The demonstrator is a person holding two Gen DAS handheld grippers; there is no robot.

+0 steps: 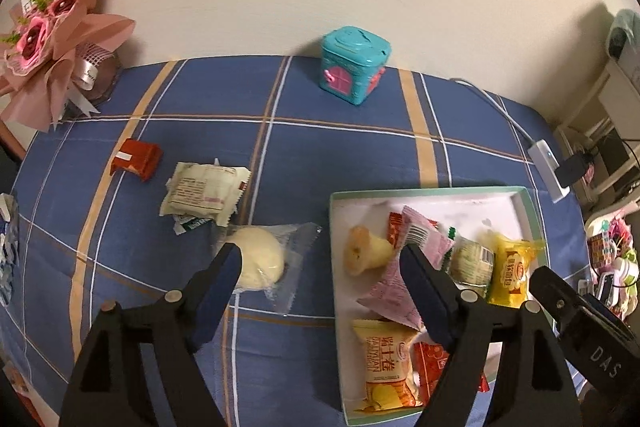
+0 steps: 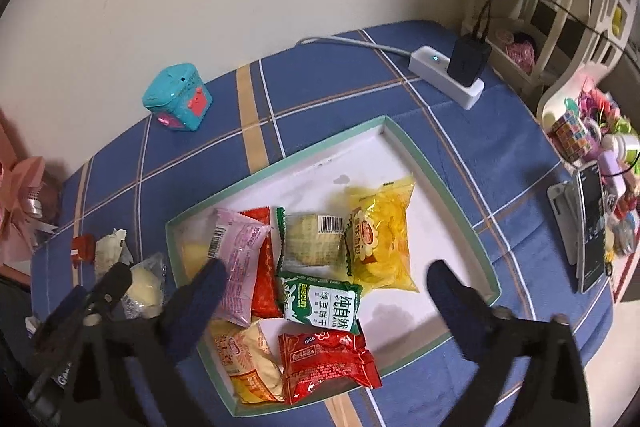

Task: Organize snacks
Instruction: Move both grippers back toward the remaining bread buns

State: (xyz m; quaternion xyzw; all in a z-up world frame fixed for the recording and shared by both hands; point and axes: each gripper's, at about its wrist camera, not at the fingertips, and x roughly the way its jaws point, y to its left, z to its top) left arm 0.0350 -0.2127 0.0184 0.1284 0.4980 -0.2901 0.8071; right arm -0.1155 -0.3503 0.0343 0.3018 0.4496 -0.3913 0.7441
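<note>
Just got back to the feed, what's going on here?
A person is sorting snacks into a shallow box on the blue plaid cloth. Several packets already lie in it, among them a green biscuit pack and a yellow pack. Both the left gripper and the right gripper hang over it with open jaws, holding nothing. A wrapped bun, a white packet and a red packet lie outside it.

Tray's far half open, near half crowded

Bare white floor fills the tray's [image 2: 404,143] far end; packets [image 2: 320,291] crowd its near end. On the cloth [image 1: 320,155], bun [image 1: 258,263], wrappers [image 1: 204,191] and red pack [image 1: 136,159] block the left approach.
</note>
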